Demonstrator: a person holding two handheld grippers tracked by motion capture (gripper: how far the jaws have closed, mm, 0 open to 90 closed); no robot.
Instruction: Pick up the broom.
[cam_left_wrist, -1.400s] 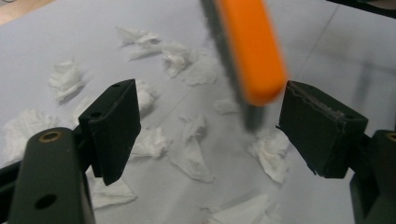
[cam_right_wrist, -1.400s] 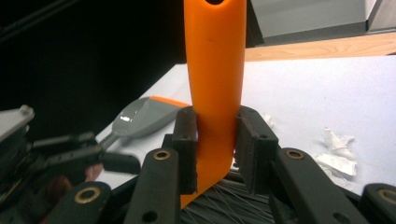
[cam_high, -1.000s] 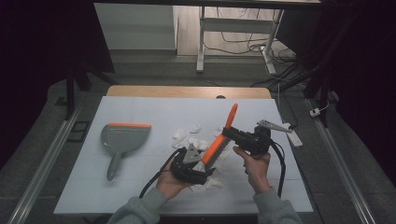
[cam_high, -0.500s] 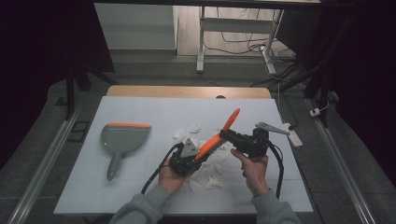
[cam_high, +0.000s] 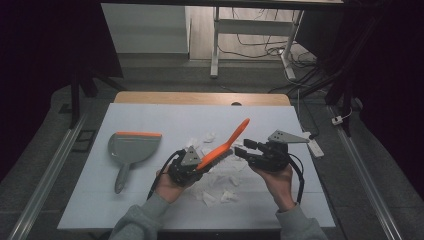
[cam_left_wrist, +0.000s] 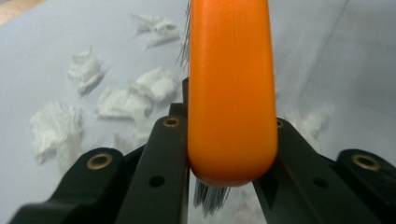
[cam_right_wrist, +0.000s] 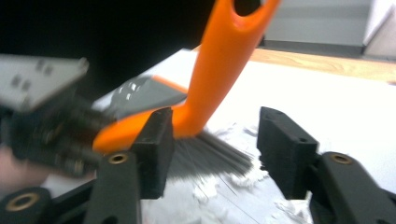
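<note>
The orange brush (cam_high: 222, 148) was clamped in the left gripper (cam_high: 196, 162) above the counter (cam_high: 150, 210), the right gripper (cam_high: 245, 148) having just opened its jaws off it; paper scraps (cam_high: 220, 195) remained unswept, dustpan (cam_high: 131, 148) well apart.

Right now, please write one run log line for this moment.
left claw: shut on orange brush | right claw: just opened, off brush | paper scraps: unswept | dustpan: untouched

Dim room, grey floor (cam_high: 380, 200), white table (cam_high: 150, 115) (wooden edge), cables (cam_high: 260, 47) behind.
</note>
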